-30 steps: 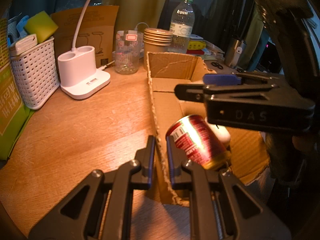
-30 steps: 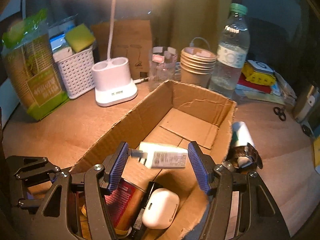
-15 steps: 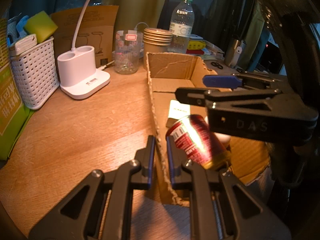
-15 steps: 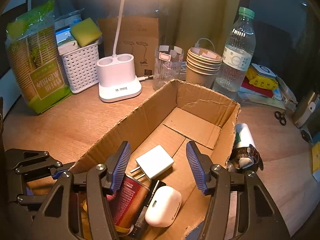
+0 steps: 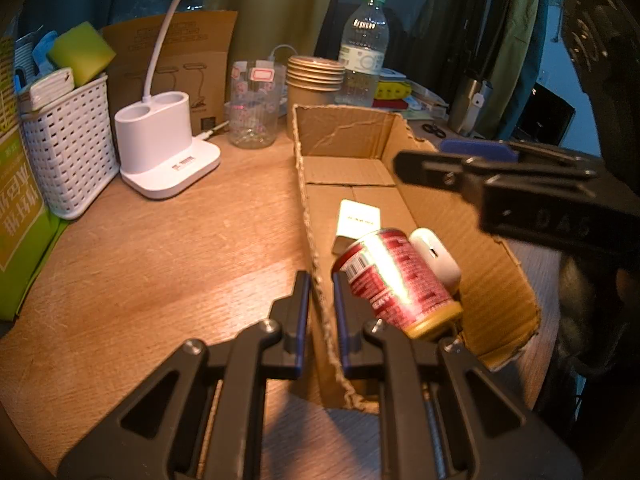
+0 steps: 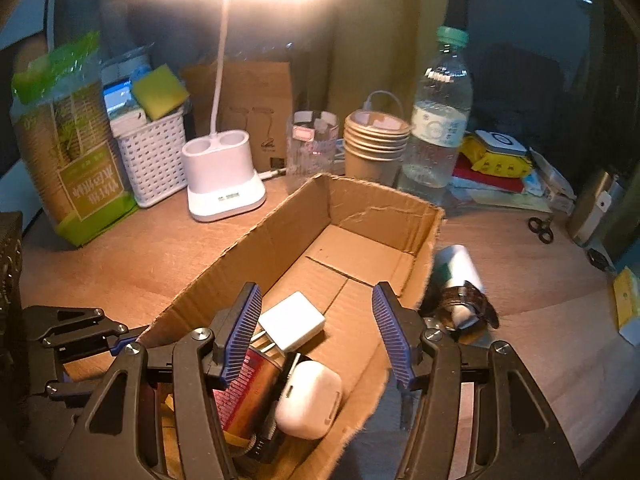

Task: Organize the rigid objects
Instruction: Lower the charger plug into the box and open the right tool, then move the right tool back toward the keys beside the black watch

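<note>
the left gripper (image 5: 320, 312) is clamping the near wall of the box (image 5: 452, 216), one pad on each side of the cardboard, steadying it on the table (image 5: 160, 264). the right gripper (image 6: 316, 328) is hanging over the box's near end with its jaws apart and nothing between them. inside the box are lying a charger (image 6: 292, 322), a can (image 6: 248, 388) on its side and an earbud case (image 6: 310, 398) beside the can, so this is looking like the moment just after a drop-off, with the box partly filled. judging by what is left outside, the next move is calling for the right gripper to swing over the right wall to the white tube (image 6: 460, 276) with a watch (image 6: 466, 306) looped round it (they are lying on the table just beside the box), and to open wide enough for that bundle. a dark object under the can and case is hard to make out, the right gripper is covering part of the can in its own view, and the box's far right wall is cut off behind the right gripper in the left view.
</note>
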Motion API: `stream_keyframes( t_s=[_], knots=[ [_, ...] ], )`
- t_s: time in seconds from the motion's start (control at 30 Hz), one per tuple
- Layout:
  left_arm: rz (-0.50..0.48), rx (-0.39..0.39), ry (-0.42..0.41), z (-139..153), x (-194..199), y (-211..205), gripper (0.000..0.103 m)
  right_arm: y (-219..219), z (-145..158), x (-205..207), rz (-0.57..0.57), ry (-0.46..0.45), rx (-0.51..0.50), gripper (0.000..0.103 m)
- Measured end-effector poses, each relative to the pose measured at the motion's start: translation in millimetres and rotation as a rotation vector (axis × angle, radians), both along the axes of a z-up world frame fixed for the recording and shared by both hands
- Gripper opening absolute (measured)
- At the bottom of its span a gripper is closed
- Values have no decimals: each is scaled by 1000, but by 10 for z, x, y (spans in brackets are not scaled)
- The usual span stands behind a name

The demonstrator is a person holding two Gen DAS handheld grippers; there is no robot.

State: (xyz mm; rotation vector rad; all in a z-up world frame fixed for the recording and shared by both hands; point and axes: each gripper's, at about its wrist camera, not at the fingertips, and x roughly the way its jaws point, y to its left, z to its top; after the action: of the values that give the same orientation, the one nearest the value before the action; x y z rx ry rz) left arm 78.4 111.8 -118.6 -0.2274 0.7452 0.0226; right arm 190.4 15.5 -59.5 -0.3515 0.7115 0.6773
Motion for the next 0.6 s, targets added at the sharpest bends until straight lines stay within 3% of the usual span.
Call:
stream_keyframes(
  t_s=[0.6],
  knots=[
    [0,0,0,-1,0,0,13,-525,204,96,-124,-40,77,61]
  ],
)
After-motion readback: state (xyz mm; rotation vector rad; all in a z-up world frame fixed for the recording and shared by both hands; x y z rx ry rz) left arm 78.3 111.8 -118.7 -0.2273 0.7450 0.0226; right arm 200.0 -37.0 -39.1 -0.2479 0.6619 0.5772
